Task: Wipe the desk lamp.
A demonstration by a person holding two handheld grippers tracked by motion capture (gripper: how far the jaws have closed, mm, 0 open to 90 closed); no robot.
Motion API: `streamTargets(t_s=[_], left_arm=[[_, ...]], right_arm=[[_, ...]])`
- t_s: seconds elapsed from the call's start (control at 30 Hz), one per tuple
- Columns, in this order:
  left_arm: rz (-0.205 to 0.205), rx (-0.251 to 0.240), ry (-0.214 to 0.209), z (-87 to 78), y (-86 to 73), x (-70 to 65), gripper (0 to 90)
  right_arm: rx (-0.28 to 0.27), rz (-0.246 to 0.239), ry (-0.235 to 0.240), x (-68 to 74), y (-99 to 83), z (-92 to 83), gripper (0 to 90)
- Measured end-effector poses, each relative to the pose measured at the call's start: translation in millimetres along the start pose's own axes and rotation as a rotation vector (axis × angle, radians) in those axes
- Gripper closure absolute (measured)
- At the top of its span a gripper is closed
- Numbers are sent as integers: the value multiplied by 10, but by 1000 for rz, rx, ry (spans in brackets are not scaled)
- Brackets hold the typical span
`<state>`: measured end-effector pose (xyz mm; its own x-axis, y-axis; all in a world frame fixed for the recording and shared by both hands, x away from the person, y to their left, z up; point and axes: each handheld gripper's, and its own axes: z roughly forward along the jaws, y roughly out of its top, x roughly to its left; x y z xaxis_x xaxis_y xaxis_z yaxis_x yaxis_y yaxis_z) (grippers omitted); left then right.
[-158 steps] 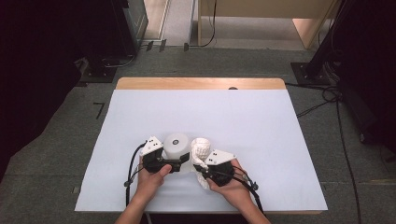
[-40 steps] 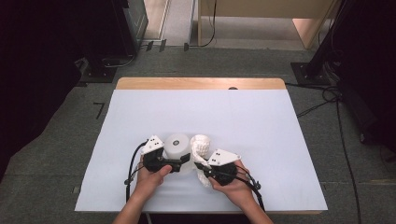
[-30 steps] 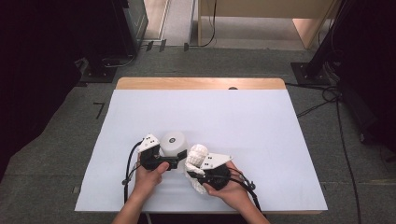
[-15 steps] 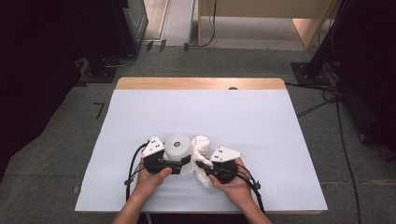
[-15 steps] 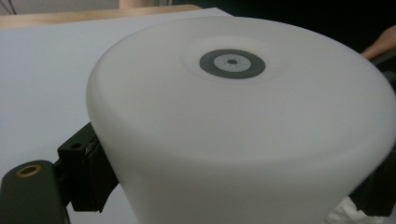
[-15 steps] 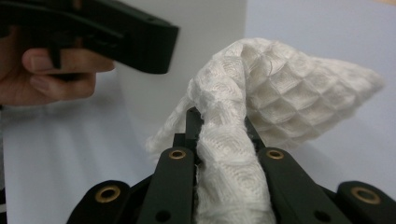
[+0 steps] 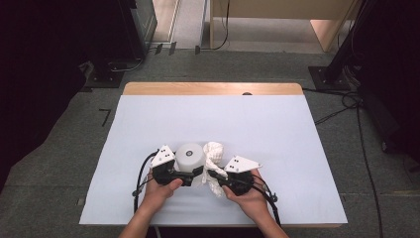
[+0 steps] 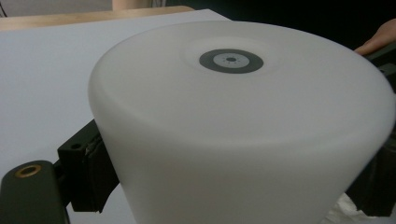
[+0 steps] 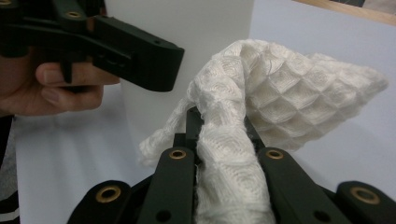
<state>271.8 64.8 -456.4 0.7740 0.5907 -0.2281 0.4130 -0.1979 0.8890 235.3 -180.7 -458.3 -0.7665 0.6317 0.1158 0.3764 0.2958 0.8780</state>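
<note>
White cup (image 7: pixel 190 157): upturned, smooth matt plastic, tapered, grey disc on its base; contents not visible. Stands on the white table cover (image 7: pixel 148 124). Left gripper (image 7: pixel 190 176): black jaws clamped on the cup's sides. White cloth (image 7: pixel 216 153): waffle-textured, bunched, touching the cup's right side. Right gripper (image 7: pixel 214 177): jaws pinching the cloth.

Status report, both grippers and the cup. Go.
Left gripper clamped on upturned white cup. Right gripper shut on white waffle cloth, beside the cup. Nothing in the way.
</note>
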Motion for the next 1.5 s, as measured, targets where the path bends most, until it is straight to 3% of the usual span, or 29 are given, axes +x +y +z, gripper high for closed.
streamTargets(t_s=[0.17, 0.33, 0.5, 0.53, 0.57, 0.63, 0.8, 0.9, 1.0, 1.1, 1.2, 1.3, 1.33, 1.37, 1.43, 1.5], left_arm=[[52, 34, -34, 42, -14, -56, 87], [121, 64, -24, 96, -30, -146, 86], [181, 71, -4, 110, -42, -205, 86], [200, 73, 7, 112, -42, -218, 86], [236, 72, 41, 118, -43, -244, 86], [266, 63, 93, 113, -37, -245, 86], [286, 48, 142, 78, -50, -142, 85], [255, 48, 143, 69, -48, -94, 82], [244, 45, 185, 54, -51, -94, 52], [159, 6, 227, -1, -108, -128, 0], [78, -10, 293, 19, -167, -211, 0], [76, -19, 393, 115, -184, -335, 0], [70, -17, 407, 137, -178, -350, 0], [53, -2, 449, 177, -163, -360, 0], [15, 24, 452, 207, -148, -334, 9], [-12, 17, 422, 189, -153, -323, 34]], right_arm=[[-10, -5, -41, -20, 8, -22, 812], [-58, -17, -73, -46, 45, -112, 812], [-126, -64, -94, -10, 103, -213, 812], [-136, -73, -102, -9, 110, -226, 811], [-140, -73, -108, -9, 113, -232, 810], [-141, -72, -136, -33, 117, -244, 806], [-131, -3, -183, -171, 63, -255, 805], [-126, 34, -179, -217, 43, -249, 804], [-115, 39, -169, -224, 30, -235, 803], [-109, 38, -174, -226, 26, -226, 802], [-102, 44, -179, -235, 16, -229, 802], [-99, 60, -181, -259, 0, -220, 802], [-98, 57, -185, -266, -5, -216, 802], [-97, 56, -185, -266, -7, -215, 802], [-94, 52, -184, -261, -10, -213, 802], [-91, 45, -188, -262, -15, -206, 800]])
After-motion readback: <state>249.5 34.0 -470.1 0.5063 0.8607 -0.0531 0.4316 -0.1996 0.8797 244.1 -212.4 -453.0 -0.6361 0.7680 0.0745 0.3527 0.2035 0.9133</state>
